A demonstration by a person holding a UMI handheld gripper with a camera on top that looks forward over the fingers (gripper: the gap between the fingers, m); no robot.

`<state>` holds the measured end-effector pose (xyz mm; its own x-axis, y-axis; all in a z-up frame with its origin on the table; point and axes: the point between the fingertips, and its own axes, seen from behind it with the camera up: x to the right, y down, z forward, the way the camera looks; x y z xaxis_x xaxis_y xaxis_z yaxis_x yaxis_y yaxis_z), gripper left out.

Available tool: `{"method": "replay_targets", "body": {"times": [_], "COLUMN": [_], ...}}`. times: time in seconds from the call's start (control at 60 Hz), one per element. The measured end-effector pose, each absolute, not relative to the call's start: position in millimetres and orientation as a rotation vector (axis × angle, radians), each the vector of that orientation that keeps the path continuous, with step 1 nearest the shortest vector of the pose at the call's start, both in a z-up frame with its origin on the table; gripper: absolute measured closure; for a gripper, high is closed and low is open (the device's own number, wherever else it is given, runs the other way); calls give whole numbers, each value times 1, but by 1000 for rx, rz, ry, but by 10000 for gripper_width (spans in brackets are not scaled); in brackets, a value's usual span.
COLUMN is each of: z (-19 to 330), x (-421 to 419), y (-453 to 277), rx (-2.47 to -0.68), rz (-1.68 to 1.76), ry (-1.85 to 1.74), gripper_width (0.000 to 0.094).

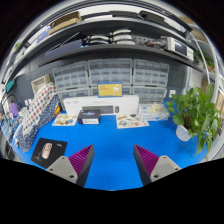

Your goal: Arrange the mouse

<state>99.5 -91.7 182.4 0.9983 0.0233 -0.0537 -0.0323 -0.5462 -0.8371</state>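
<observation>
A small light-coloured mouse (45, 151) lies on a black mouse mat (48, 152) on the blue table (112, 145), to the left of my left finger and a little ahead of it. My gripper (112, 160) is open and empty, with its purple pads (82, 157) wide apart over bare blue table. Nothing stands between the fingers.
A black box (90, 116) and white trays with items (130, 120) line the table's far edge. A potted green plant (192, 112) stands at the right. A patterned cloth (36, 108) lies at the left. Shelves and drawer units stand behind.
</observation>
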Motion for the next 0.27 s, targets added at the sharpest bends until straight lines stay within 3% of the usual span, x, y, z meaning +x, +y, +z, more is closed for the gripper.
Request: {"method": "replay_targets", "body": {"times": [0.267], "z": [168], "x": [105], "y": [-98], "rx": [-2166], "rz": [58], "ry": [9], "gripper_width": [151]}}
